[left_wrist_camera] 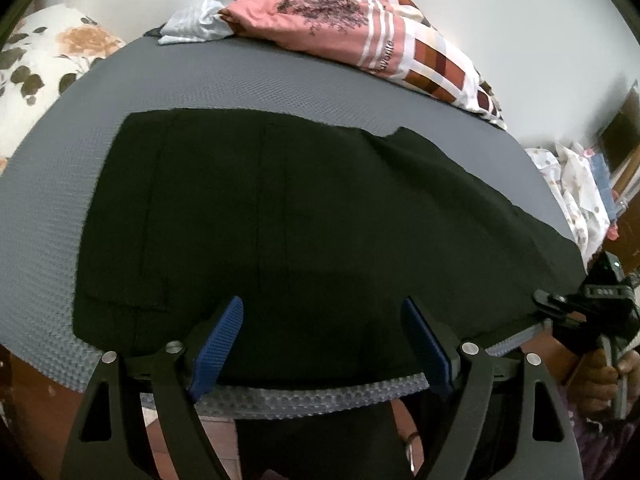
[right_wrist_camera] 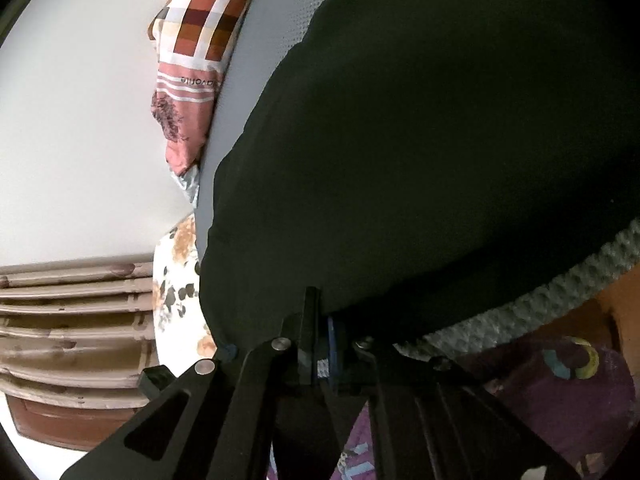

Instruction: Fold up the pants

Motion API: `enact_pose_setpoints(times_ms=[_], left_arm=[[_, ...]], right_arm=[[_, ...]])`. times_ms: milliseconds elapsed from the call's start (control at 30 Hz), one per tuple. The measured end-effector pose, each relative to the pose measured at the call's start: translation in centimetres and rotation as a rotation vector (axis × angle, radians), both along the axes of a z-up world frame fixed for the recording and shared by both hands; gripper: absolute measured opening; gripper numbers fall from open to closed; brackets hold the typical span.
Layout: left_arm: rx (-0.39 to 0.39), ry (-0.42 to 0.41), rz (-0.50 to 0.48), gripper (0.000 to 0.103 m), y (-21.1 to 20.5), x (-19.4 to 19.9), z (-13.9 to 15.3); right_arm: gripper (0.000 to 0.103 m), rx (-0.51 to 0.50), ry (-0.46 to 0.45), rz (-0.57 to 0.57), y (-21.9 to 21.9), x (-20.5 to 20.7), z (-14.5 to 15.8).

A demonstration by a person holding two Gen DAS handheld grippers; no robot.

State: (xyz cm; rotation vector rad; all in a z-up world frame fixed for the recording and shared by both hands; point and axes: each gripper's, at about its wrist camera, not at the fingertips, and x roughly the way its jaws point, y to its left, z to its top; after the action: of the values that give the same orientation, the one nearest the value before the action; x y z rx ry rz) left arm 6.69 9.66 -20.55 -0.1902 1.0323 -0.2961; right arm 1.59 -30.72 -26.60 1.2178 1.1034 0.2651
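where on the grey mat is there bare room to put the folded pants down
Bare grey textured mat shows in a band between the black pants and the pink patterned pillow along the far edge, and a strip left of the pants beside the floral cushion. The near edge is crowded: the open left gripper and the right gripper, shut on the pants.
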Motion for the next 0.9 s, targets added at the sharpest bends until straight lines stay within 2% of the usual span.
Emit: enact_pose_setpoints(times_ms=[133, 233, 433, 567, 667, 733, 800, 900], left_arm=[[-0.031, 0.011, 0.047, 0.082, 1.4, 0.3, 0.1], [-0.059, 0.019, 0.061, 0.082, 2.0, 0.3, -0.2], [0.025, 0.002, 0.027, 0.082, 0.9, 0.1, -0.1], [0.017, 0.005, 0.039, 0.082, 1.7, 0.2, 0.4], [0.045, -0.045, 0.097, 0.082, 3.9, 0.2, 2.1], [0.043, -0.073, 0.166, 0.082, 6.6, 0.2, 3.4], [0.000, -0.086, 0.261, 0.082, 10.0, -0.3, 4.4], [-0.076, -0.042, 0.343, 0.082, 14.1, -1.1, 4.4]], right_arm=[[0.005, 0.013, 0.001, 0.038, 0.2, -0.5, 0.7], [0.005, 0.037, 0.051, 0.038, 0.0, -0.8, -0.7], [0.004, 0.106, 0.068, 0.029, -0.4, -0.5, -1.8], [0.006, 0.124, 0.077, 0.035, -0.6, -0.6, -1.8], [0.014, 0.108, 0.075, 0.071, -0.7, -1.2, -1.1], [0.034, 0.109, 0.076, 0.104, -0.6, -1.9, -0.5], [0.036, 0.114, 0.058, 0.131, -0.5, -2.6, 0.2], [0.038, 0.123, 0.023, 0.159, -0.3, -3.0, 1.1]])
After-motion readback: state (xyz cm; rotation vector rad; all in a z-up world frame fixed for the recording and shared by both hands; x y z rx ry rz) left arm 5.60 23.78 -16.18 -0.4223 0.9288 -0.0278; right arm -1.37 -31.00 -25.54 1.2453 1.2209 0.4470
